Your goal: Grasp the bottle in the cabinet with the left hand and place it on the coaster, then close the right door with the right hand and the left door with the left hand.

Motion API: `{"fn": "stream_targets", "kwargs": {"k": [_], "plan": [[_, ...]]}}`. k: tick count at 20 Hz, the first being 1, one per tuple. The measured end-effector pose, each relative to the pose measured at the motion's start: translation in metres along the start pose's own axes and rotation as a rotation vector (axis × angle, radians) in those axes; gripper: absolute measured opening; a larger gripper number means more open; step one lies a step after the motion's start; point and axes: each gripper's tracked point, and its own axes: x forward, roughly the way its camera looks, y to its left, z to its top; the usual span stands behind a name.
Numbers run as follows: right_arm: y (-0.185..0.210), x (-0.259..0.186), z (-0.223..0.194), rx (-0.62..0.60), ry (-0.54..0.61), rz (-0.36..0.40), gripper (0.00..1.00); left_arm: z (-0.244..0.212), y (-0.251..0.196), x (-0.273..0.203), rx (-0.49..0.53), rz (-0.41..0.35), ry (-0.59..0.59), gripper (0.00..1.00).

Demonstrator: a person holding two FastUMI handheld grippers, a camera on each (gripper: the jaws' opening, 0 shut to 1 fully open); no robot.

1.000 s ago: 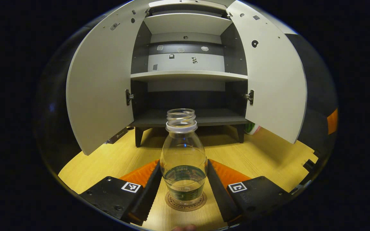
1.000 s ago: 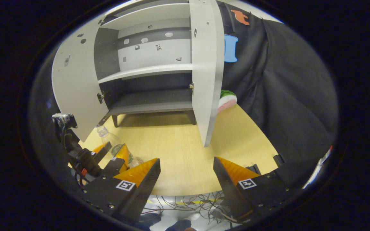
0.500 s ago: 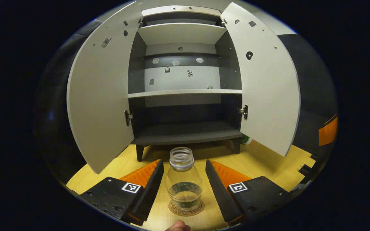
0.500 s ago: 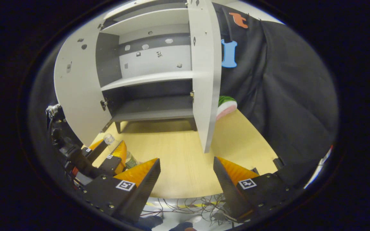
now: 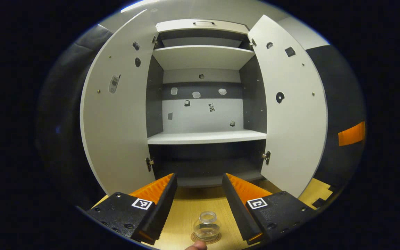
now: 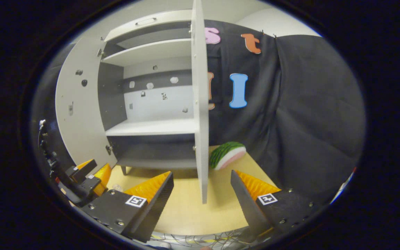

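Note:
A clear, uncapped bottle (image 5: 206, 225) stands upright on a round brown coaster (image 5: 200, 239) on the wooden table, low between my left gripper's fingers. My left gripper (image 5: 199, 178) is open and raised above the bottle, touching nothing. The grey cabinet (image 5: 203, 137) stands ahead with its left door (image 5: 116, 121) and right door (image 5: 292, 118) swung wide. In the right gripper view my right gripper (image 6: 201, 173) is open and empty, just in front of the right door (image 6: 200, 114), which I see edge-on. The left gripper (image 6: 85, 175) shows at the lower left there.
The cabinet shelves (image 6: 151, 127) hold nothing. A toy watermelon slice (image 6: 227, 154) lies on the table (image 6: 186, 208) to the right of the cabinet, by the black cloth wall. Loose cables hang below the table's front edge (image 6: 200, 239).
My left gripper has let go of the bottle on the coaster and risen, tilting up toward the cabinet. My right gripper has moved up and closer to the right door's edge.

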Motion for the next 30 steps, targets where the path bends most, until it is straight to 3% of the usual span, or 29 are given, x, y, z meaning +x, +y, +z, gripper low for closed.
{"fn": "stream_targets", "kwargs": {"k": [7, 16, 24, 30], "plan": [[-0.050, 0.027, 0.070, 0.001, -0.118, -0.011, 0.97, 0.027, 0.016, -0.003, -0.024, 0.053, 0.012, 0.84], [-0.055, 0.061, 0.106, 0.080, -0.172, 0.083, 1.00, 0.021, 0.019, -0.009, -0.023, 0.071, 0.060, 0.84], [-0.031, 0.061, 0.107, 0.035, -0.176, 0.147, 0.97, 0.010, 0.039, -0.014, -0.062, 0.106, 0.094, 0.84], [0.027, 0.066, 0.105, 0.041, -0.180, 0.256, 0.97, 0.010, 0.049, -0.017, -0.057, 0.112, 0.099, 0.84]]}}
